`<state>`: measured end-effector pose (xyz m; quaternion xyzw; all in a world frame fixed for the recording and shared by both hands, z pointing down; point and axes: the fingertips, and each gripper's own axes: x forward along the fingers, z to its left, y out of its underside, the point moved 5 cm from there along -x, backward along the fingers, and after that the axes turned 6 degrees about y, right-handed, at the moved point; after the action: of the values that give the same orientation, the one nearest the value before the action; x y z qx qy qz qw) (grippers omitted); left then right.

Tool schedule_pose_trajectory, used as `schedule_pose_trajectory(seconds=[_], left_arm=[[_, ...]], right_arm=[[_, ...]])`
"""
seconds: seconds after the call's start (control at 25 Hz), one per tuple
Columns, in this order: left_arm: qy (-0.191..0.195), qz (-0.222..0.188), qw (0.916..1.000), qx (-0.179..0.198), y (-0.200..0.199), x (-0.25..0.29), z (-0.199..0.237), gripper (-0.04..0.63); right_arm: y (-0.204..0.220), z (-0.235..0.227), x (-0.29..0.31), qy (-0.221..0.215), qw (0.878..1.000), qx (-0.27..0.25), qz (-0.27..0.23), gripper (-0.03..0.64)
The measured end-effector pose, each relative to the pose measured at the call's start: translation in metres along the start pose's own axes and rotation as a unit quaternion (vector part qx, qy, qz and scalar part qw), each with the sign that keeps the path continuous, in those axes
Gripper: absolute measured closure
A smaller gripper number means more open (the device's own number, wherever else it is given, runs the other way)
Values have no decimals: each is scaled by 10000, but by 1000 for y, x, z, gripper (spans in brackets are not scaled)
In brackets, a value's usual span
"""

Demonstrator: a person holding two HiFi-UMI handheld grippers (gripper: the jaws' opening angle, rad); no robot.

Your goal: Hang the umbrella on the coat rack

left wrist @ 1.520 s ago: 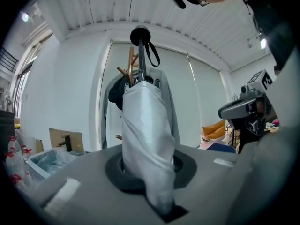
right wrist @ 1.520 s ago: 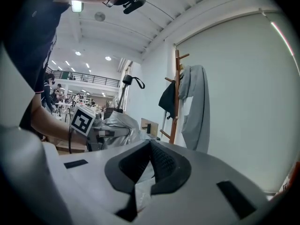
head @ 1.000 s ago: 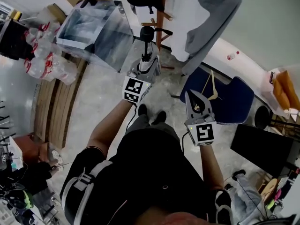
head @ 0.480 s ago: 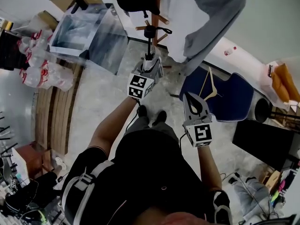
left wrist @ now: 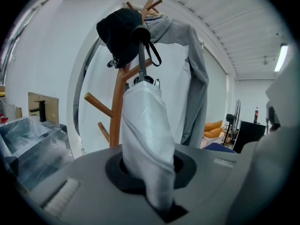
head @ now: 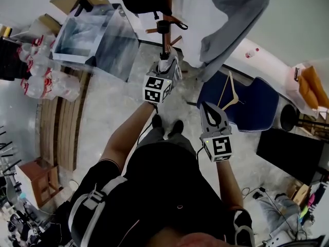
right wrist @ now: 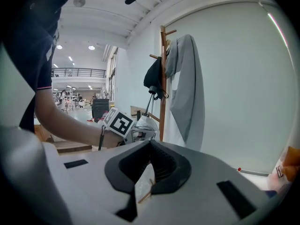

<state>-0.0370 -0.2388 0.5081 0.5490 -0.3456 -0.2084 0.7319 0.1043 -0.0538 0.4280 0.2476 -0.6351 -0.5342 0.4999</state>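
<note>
Left gripper (left wrist: 151, 168) clamps umbrella (left wrist: 145, 121), strap near coat rack (left wrist: 116, 111) peg, apparently not hooked; right gripper (right wrist: 150, 146) closed, empty.

Two grippers: left gripper (head: 167, 68), right gripper (head: 209, 108). One umbrella (left wrist: 145, 139) between the left claw's jaws. One coat rack (left wrist: 116, 111) just ahead of that claw, bearing one grey garment (left wrist: 193, 78), one black garment (left wrist: 119, 34). One wooden hanger (head: 232, 94) beyond the right claw.

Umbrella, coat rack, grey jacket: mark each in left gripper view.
umbrella (left wrist: 145, 125), left gripper view, folded white canopy
coat rack (left wrist: 116, 116), left gripper view, wooden pole
grey jacket (left wrist: 194, 78), left gripper view, hanging fabric
</note>
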Motion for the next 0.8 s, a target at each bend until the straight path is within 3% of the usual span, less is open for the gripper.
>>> schedule_pose_trajectory(seconds=[0.8], left_arm=[[-367, 340, 9986, -173, 24, 6, 11, 557]], right_arm=[[7, -2, 3, -131, 9999, 40, 106, 615]])
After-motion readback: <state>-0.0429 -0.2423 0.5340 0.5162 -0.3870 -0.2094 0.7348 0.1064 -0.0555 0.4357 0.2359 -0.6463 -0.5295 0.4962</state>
